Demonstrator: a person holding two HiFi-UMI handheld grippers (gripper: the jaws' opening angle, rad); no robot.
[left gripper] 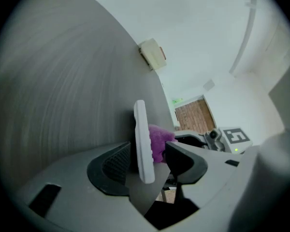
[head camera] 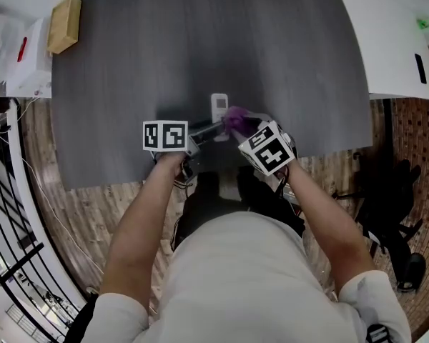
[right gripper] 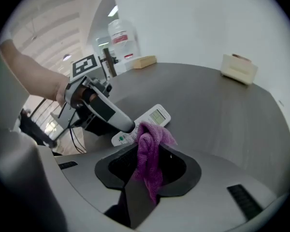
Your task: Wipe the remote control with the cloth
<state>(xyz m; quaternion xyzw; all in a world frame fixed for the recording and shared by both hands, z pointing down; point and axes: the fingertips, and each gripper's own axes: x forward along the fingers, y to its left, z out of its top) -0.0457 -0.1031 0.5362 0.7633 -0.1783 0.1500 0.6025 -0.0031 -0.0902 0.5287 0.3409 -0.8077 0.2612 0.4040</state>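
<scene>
A white remote control lies near the front edge of the dark grey table, display end pointing away from me. My left gripper reaches in from the left with the remote edge-on between its jaws. The remote rests against one pad, and a gap shows at the other. My right gripper is shut on a purple cloth, whose bunched top touches the remote beside the left gripper's finger. The cloth also shows behind the remote.
A wooden block sits at the table's far left corner, and a cream box at its far edge. White bottles stand off the table to the left. A white desk adjoins on the right. The front edge is just below the grippers.
</scene>
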